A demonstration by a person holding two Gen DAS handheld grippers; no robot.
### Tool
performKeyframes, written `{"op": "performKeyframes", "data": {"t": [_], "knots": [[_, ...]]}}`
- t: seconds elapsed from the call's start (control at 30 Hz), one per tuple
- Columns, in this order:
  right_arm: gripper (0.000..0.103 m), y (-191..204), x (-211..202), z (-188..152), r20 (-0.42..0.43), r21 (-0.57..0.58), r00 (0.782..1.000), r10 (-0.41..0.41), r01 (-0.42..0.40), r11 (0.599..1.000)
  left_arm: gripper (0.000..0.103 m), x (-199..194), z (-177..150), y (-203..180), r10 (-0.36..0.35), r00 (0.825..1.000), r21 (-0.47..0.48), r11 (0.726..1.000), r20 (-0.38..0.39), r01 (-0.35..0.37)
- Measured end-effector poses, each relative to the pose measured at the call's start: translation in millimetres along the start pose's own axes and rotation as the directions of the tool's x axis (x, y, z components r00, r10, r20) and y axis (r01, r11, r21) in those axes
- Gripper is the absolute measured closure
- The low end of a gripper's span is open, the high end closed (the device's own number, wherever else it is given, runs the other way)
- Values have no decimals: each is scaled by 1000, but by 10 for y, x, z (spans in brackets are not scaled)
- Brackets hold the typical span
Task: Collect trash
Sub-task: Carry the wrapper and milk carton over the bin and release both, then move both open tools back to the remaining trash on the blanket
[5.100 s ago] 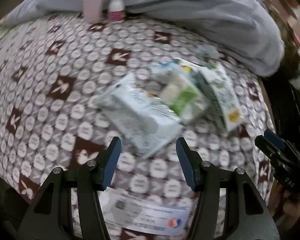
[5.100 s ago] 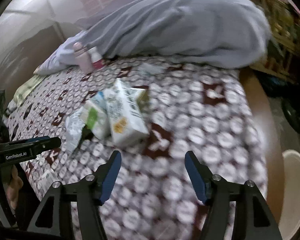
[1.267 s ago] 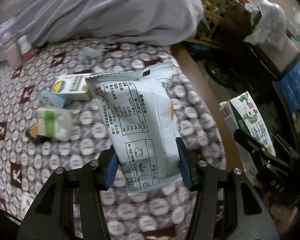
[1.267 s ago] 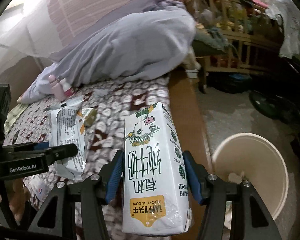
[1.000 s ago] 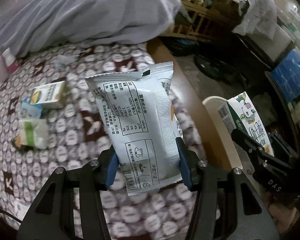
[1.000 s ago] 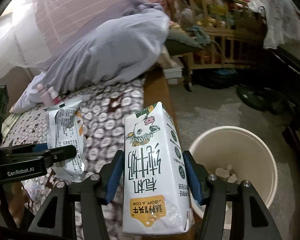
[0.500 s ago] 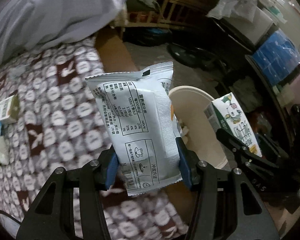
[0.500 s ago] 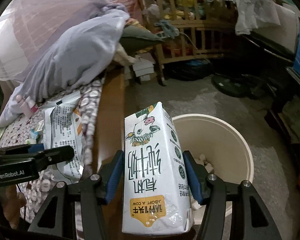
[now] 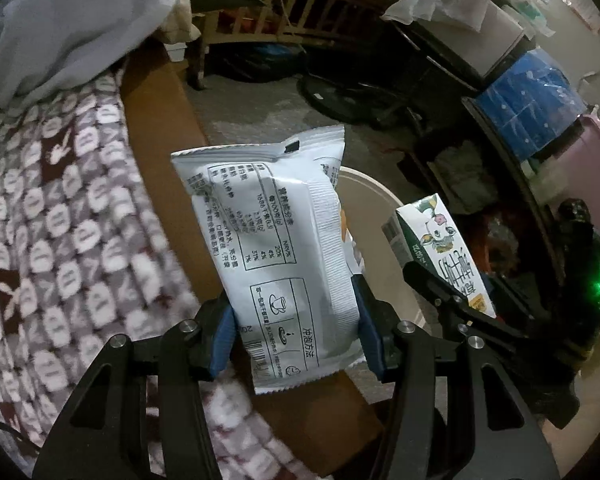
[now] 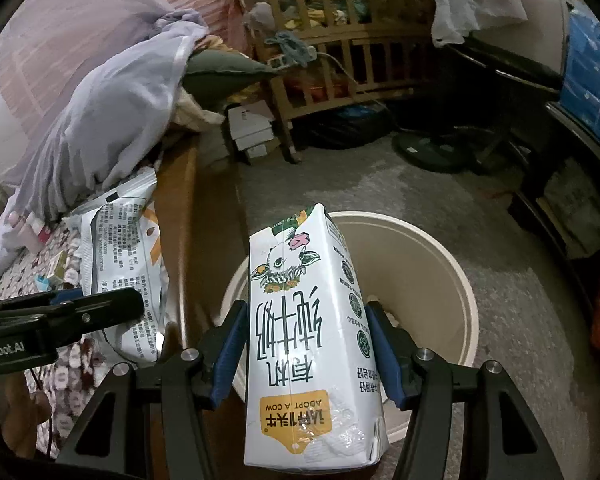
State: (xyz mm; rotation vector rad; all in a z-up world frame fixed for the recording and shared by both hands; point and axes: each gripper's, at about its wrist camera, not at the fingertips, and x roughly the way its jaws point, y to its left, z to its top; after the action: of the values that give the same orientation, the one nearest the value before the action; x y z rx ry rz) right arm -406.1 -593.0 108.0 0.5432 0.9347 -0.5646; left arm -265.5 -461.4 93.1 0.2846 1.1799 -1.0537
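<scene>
White milk carton [image 10: 312,320] with a cartoon cow and orange label, white snack packet [image 9: 276,240] with black print, cream bin [image 10: 424,280], maroon-and-white bunny-print bedspread [image 9: 60,220] beside it.

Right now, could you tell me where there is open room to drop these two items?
The round cream bin is open, with bare wall beyond the white milk carton. Grey floor behind it is bare. The patterned bed side is crowded.

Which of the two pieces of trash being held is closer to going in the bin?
The milk carton in the right claw; it overlaps the bin's opening, while the white snack packet hangs beside the bed edge.
</scene>
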Motion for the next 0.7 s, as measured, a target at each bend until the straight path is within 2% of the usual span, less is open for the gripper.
{"op": "performKeyframes", "data": {"t": [0.17, 0.23, 0.33, 0.43, 0.53, 0.7], "knots": [[46, -111, 6, 5, 1, 23, 1000, -27, 27, 999, 49, 30, 20, -60, -40, 999, -4, 999, 15, 40], [46, -154, 3, 15, 4, 37, 999, -45, 45, 998, 44, 47, 21, -98, -48, 999, 12, 999, 15, 48], [45, -194, 17, 19, -7, 51, 997, -78, 78, 996, 42, 54, 14, -109, -55, 998, 13, 998, 14, 55], [41, -223, 23, 22, -11, 79, 998, -57, 57, 995, 41, 27, -12, -46, -52, 999, 2, 999, 8, 52], [40, -211, 29, 21, -14, 85, 999, -49, 50, 995, 41, -14, -58, 29, -32, 999, -14, 999, 11, 32], [40, -106, 75, 0, -34, 71, 999, -30, 32, 997, 41, -102, -109, 149, 46, 998, -30, 999, 30, -45]]}}
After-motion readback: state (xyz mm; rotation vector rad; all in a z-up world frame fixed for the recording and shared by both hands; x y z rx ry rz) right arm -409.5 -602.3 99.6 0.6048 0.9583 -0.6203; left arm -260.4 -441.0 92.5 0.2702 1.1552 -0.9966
